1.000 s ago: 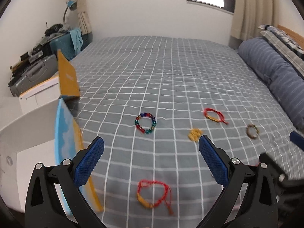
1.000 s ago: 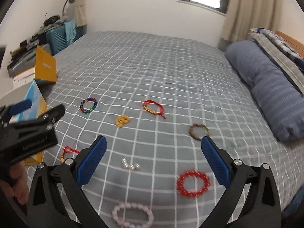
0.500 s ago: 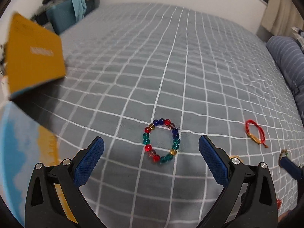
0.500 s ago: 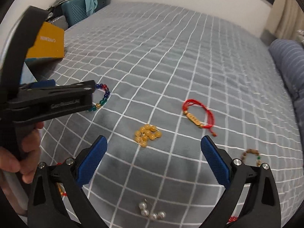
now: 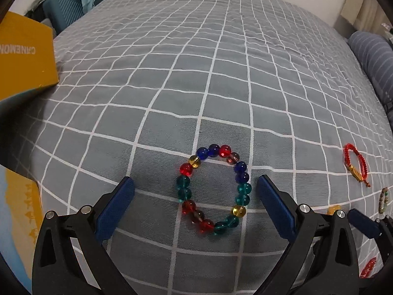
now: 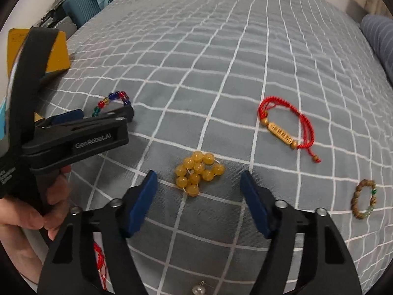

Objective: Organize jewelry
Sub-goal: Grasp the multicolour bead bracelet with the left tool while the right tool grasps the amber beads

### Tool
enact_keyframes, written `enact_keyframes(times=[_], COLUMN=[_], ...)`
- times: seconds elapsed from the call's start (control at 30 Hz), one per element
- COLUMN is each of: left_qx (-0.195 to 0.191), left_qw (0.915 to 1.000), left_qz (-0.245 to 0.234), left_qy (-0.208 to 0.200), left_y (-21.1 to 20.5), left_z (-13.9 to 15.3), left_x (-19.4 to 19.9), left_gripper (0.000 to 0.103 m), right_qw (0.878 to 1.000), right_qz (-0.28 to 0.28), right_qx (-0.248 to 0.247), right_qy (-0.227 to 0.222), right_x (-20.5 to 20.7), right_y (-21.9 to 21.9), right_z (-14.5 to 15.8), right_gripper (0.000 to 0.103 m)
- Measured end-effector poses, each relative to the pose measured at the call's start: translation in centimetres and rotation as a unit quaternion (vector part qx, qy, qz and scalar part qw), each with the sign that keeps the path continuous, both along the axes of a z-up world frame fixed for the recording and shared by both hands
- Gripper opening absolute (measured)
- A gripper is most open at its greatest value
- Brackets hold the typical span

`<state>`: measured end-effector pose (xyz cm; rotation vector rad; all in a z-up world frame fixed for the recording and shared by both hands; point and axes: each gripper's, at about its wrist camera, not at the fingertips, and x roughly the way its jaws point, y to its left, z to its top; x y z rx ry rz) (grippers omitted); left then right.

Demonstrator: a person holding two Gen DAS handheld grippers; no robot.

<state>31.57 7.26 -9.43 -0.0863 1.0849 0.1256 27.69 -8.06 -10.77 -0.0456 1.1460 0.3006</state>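
Far left in the left wrist view: yellow box (image 5: 24, 56) with white lettering, resting at the edge of the grey checked bedspread (image 5: 221, 49); below it, a blue-and-yellow box (image 5: 17, 211) at the frame's edge. Behind, a teal suitcase (image 5: 66, 7) with cloth draped over it.

Centre: left gripper (image 5: 195, 194) spread wide, blue pads (image 5: 115, 206) on either side of the multicoloured bead bracelet (image 5: 213, 189). Holding nothing; pads apart from the beads, with bedspread visible between. Bracelet lying flat as a ring on the bedspread, roughly midway between the two pads. Cannot tell whether the pads touch the fabric.

Further right: red cord bracelet (image 5: 355, 164) with a gold bar, then a brown bead bracelet (image 5: 383, 200) at the edge, both flat on the bedspread. Striped blue pillow (image 5: 373, 56) at the upper right.

In the right wrist view, far left: hand (image 6: 29, 216) gripping the black handle of the left gripper, whose tips sit around the multicoloured bracelet, partly hidden. Lower left, a bit of red cord (image 6: 99, 258) behind the near finger.

Centre: right gripper (image 6: 199, 189) likewise wide open, empty, pads (image 6: 143, 201) flanking a bunched cluster of yellow beads (image 6: 197, 172), not touching it. Cluster lying on the bedspread just beyond the line between the tips. Below, at the bottom edge, a pearl-like bead (image 6: 199, 290).

Right: red cord bracelet flat and well apart from the yellow beads; brown bead bracelet with green beads near the right edge.
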Motion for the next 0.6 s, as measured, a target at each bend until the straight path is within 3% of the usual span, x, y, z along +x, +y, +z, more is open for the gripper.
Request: enact_keyframes(times=[0.1, 0.17, 0.27, 0.33, 0.37, 0.43, 0.6], left_qx=[0.002, 0.004, 0.008, 0.005, 0.009, 0.016, 0.004], left_qw=[1.0, 1.0, 0.9999, 0.9998, 0.9998, 0.9997, 0.9995], left_qz=[-0.001, 0.007, 0.002, -0.007, -0.008, -0.007, -0.025], left_qy=[0.0, 0.006, 0.013, 0.016, 0.017, 0.018, 0.017], left_y=[-0.2, -0.1, -0.3, -0.6, -0.8, -1.1, -1.5], left_z=[0.0, 0.0, 0.3, 0.6, 0.7, 0.9, 1.5], left_x=[0.0, -0.1, -0.4, -0.6, -0.8, -1.2, -1.9], left_gripper=[0.096, 0.088, 0.065, 0.044, 0.039, 0.019, 0.019], right_qw=[1.0, 1.0, 1.0, 0.999, 0.999, 0.999, 0.999], right_qz=[-0.01, -0.017, -0.022, -0.026, -0.026, -0.029, -0.035], right_qx=[0.001, 0.009, 0.021, 0.023, 0.025, 0.025, 0.037], right_qy=[-0.002, 0.001, 0.009, 0.01, 0.011, 0.011, 0.012], right_x=[0.1, 0.1, 0.2, 0.1, 0.1, 0.0, -0.2], right_y=[-0.1, -0.3, -0.5, -0.5, -0.5, -0.5, -1.0], right_z=[-0.1, -0.1, 0.0, -0.1, -0.2, -0.3, -0.2], right_gripper=[0.056, 0.045, 0.035, 0.029, 0.021, 0.009, 0.009])
